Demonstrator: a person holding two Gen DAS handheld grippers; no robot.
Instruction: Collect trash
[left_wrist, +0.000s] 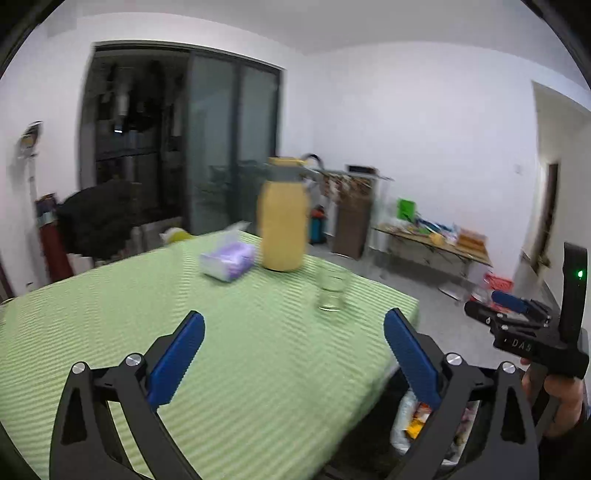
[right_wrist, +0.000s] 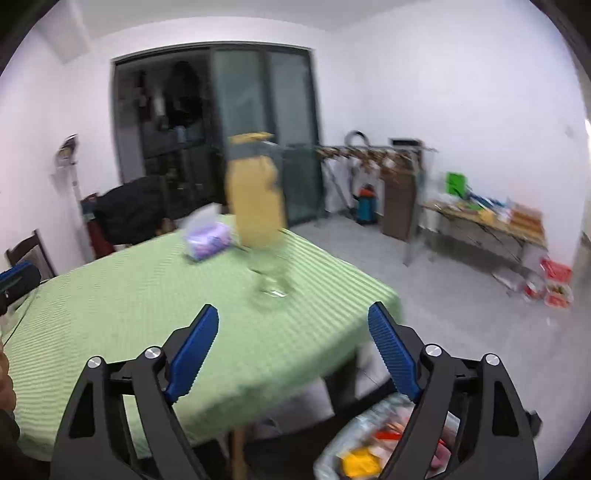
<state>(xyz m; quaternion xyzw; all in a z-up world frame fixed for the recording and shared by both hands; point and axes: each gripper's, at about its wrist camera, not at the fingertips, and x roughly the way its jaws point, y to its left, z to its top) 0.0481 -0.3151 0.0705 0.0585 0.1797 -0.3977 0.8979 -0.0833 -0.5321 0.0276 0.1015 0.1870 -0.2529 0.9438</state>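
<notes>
I see the trash bin (right_wrist: 369, 450), full of wrappers, on the floor below the table (left_wrist: 221, 350) corner. Above the table, my left gripper (left_wrist: 293, 332) and right gripper (right_wrist: 293, 325) both gape wide, empty.

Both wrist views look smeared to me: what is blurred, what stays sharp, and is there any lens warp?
Left wrist: jug, tissue pack and glass are motion-blurred; the left gripper stays sharp. Right wrist: heavier smear, the jug ghosted, the glass nearly dissolved; the right gripper is crisp. Fisheye bends walls and darkens corners in both.
</notes>
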